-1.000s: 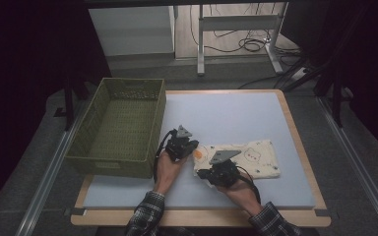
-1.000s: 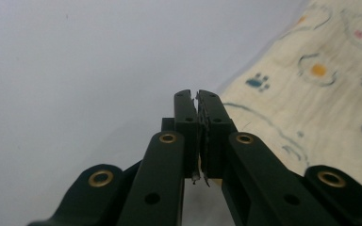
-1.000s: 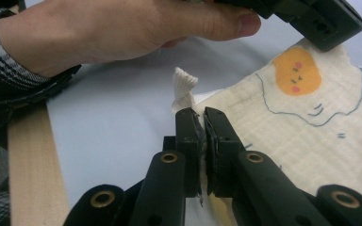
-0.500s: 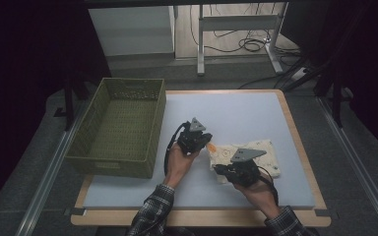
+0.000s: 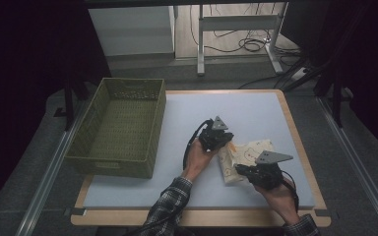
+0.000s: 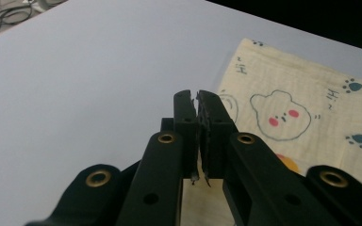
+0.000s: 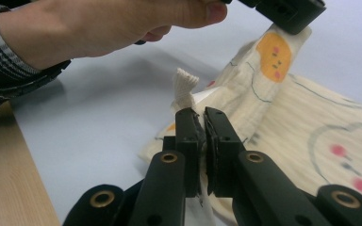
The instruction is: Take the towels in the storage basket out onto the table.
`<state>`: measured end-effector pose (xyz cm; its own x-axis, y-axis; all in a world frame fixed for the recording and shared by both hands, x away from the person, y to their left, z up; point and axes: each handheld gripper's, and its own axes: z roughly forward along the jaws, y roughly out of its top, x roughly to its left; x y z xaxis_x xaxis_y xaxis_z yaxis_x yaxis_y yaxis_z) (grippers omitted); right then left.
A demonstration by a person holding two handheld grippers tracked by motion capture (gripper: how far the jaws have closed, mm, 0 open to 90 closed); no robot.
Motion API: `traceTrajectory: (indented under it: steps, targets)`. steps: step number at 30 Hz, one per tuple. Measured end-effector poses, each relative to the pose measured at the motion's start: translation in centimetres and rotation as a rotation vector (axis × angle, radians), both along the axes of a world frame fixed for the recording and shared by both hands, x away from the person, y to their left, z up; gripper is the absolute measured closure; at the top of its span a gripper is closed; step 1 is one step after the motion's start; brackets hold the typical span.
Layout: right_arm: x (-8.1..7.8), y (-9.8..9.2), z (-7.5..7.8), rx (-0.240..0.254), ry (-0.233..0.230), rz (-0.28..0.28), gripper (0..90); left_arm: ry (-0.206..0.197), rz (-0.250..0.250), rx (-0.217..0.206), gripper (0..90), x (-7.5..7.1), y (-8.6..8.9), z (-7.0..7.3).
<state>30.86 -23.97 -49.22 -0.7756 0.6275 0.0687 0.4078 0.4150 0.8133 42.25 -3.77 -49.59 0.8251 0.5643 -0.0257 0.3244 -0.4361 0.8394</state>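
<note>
A green woven basket is set on the left part of the pale blue mat, which is laid on a wooden-edged table. Cables are seen on the floor beyond.

The table bears a green basket and printed cloth.

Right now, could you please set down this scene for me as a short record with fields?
Surface: pale blue mat on a wooden-edged table
Work item: cream muslin cloth printed with bears and paw marks, partly folded, lying right of centre
Left gripper: shut on the cloth's far left corner, lifting it
Right gripper: shut on the cloth's near edge
Container: olive green woven basket, at the left, apart from the cloth
Cloth in basket: no
</note>
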Motion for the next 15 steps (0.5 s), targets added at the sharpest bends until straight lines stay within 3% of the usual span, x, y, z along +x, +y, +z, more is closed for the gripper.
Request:
traceTrajectory:
  steps: [8, 15]
  targets:
    - [-0.2, -3.1, 0.1, -0.001, -0.005, -0.064, 85.0, 0.019, -0.042, -0.002, 87.0, 0.9, -3.1, -0.5]
    - [-0.3, -5.2, 0.1, 0.0, -0.006, -0.109, 84.9, 0.004, -0.066, 0.011, 86.9, 1.3, -5.3, -0.3]
